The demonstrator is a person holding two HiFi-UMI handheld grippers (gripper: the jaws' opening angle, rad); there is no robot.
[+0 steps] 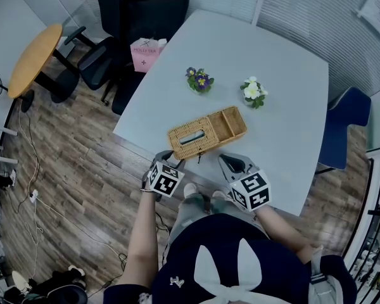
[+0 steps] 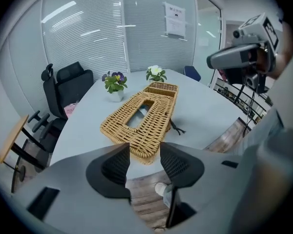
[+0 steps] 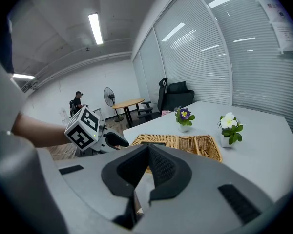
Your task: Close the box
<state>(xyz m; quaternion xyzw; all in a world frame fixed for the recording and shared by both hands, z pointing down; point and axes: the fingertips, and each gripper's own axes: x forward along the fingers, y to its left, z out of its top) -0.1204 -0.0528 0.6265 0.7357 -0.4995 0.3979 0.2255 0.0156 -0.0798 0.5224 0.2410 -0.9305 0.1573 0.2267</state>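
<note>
Only the right gripper view shows the right claw (image 3: 147, 149) shut; the left claw (image 2: 144, 151) gapes before the wicker box (image 2: 155, 125).

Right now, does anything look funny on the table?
Yes: the lid lies flipped open, flat beside the box, close to the near edge of the table. Nothing looks spilled or broken.
</note>
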